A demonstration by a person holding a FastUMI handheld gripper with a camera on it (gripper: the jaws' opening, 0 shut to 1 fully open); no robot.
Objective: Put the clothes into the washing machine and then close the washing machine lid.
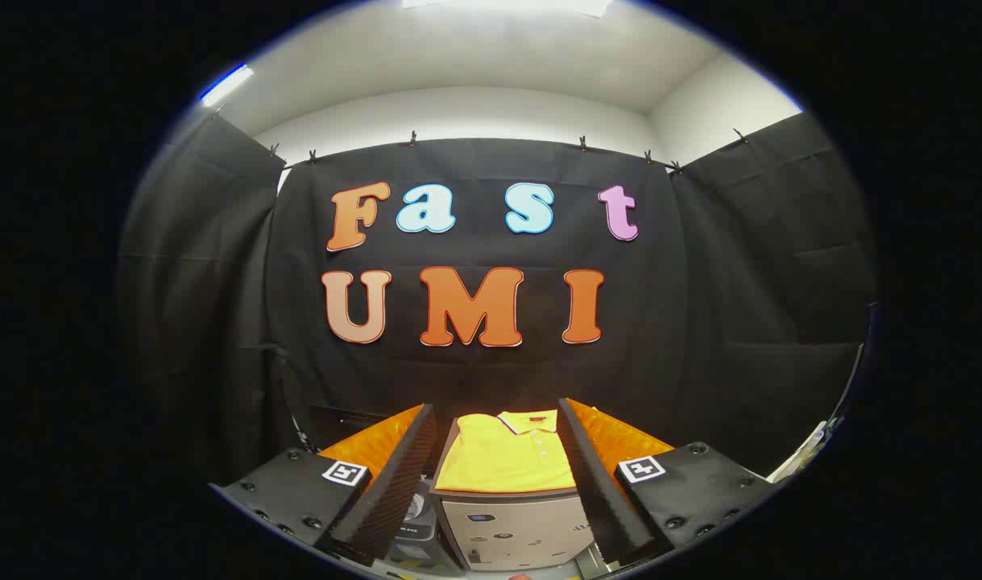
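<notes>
Gripper view looks forward along the two fingers of the gripper [499, 475], which stand wide apart with nothing pressed between them. Each finger carries a small square black-and-white marker [345, 472] on its base.

Between the fingers and a little beyond them stands the washing machine [515, 528], a pale box-like appliance. Its lid [446, 490] is down, flat on top, so the inside of the tub cannot be seen. On this closed lid lies a yellow polo shirt [503, 459], folded neatly, with its collar turned to the far side. The collar has a red part and thin stripes. The shirt covers almost all of the top and touches neither finger.

The front panel of the machine has several small stickers and a little display, but they are too small to read. Just to the left of the machine, partly hidden behind the left finger, stands a dark object [414, 524] with a round mark on it; what it is I cannot tell.
</notes>
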